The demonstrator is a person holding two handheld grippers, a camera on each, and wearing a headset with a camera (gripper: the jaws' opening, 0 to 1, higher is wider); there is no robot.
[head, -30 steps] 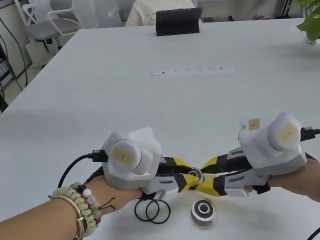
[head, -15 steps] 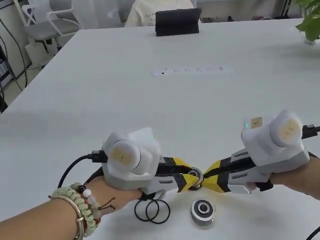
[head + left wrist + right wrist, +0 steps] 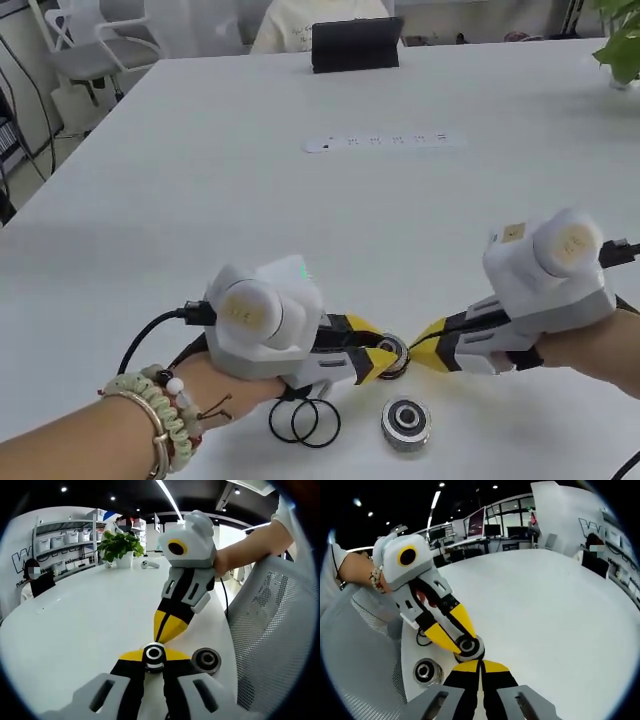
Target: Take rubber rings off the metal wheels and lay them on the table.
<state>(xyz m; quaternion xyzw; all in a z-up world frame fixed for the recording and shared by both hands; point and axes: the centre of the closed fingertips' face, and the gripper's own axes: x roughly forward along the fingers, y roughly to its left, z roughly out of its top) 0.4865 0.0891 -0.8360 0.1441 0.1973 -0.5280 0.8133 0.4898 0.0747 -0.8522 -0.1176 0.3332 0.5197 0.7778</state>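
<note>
A white power strip [image 3: 385, 141] lies flat, well apart from a black screen [image 3: 356, 44] standing upright beyond it. A leafy plant [image 3: 620, 45] sits far right. A grey chair [image 3: 95, 50] stands far left.

left gripper [image 3: 381, 357] tips partly cover the held wheel [image 3: 393, 349]. loose rings [image 3: 305, 420] lie partly beneath the same gripper.

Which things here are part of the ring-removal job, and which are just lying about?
Job: left hand-held gripper shut on a metal wheel; right hand-held gripper, jaws shut at that wheel; second wheel on the table; two loose rubber rings beside it.
Lying about: power strip, black screen, potted plant, chair.
</note>
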